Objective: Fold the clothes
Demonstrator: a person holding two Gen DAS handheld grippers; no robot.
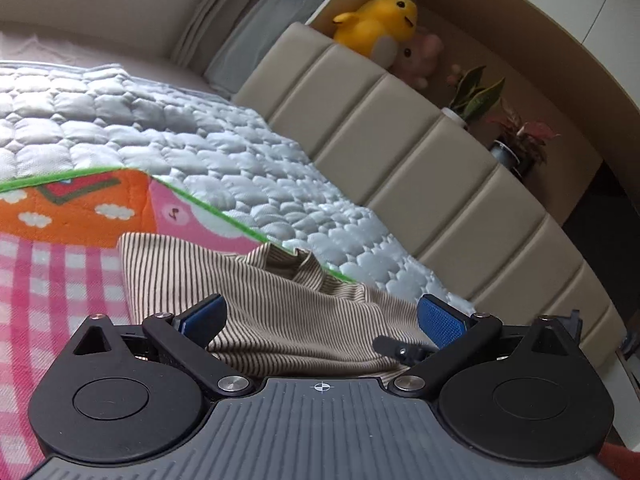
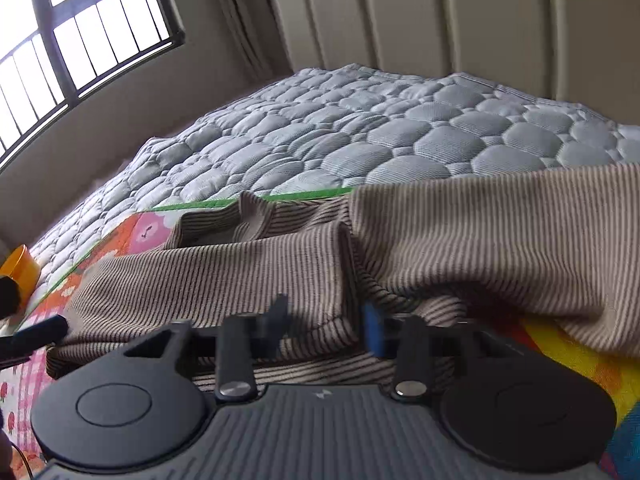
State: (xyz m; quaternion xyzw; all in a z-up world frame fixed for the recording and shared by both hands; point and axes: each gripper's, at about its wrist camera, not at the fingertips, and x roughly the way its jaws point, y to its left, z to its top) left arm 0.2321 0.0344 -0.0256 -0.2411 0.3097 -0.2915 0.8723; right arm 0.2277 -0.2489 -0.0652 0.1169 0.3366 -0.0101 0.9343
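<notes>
Shirt: a striped brown shirt (image 1: 288,316) lies on a bright play mat (image 1: 60,264) on the bed (image 1: 224,148). In the left view it sits low in the middle of the frame. In the right view it fills the middle and right.

How it will handle: I think it is soft, thin and light. It bends and bunches with ease. It will sag where nothing holds it up. It will not break. It may slip if only a little bit is pinched.

Where to hold: I would take an edge or a corner, like the hem or the end of a sleeve. The collar (image 2: 248,216) shows in the middle of the right view, a little left.

Left gripper (image 1: 320,320): its jaws are spread wide. Nothing is between the pads. The shirt lies just under and ahead of it.

Right gripper (image 2: 326,328): its jaws are pressed together on a fold of the shirt, low in the middle of the frame. The cloth bunches up there.

Containers: a wall nook at the upper right of the left view holds a yellow toy (image 1: 376,20), a pink toy (image 1: 424,56) and two potted plants (image 1: 476,96). An orange thing (image 2: 20,272) shows at the left edge of the right view. I cannot tell what it is.
</notes>
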